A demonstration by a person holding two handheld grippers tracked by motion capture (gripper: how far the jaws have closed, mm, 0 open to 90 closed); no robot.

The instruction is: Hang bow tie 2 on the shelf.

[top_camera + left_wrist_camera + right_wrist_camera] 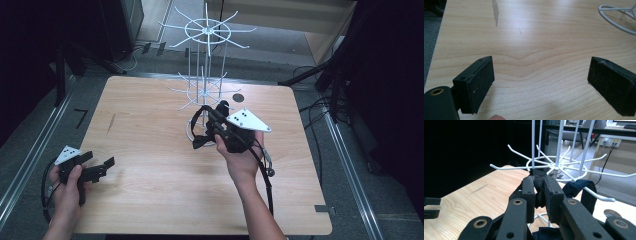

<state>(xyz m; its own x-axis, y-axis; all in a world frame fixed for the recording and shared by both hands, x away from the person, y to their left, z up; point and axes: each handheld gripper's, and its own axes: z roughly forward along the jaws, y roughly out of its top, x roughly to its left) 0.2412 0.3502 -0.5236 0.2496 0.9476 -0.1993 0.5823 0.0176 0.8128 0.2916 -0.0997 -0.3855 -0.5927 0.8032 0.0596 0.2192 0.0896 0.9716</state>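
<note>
While draped on the rack (559,167), the dark cloth (539,191) sits pinched in the right claw (539,187).

Wooden table (150,200) bearing a white wire rack (206,75) with two tiers of hooks; right gripper (220,122), held at the rack's base, carries a dark strap (200,135); left gripper (102,167), jaws apart, rests near the table's left edge.

Overhead view; two close tabletop (150,130) views
</note>
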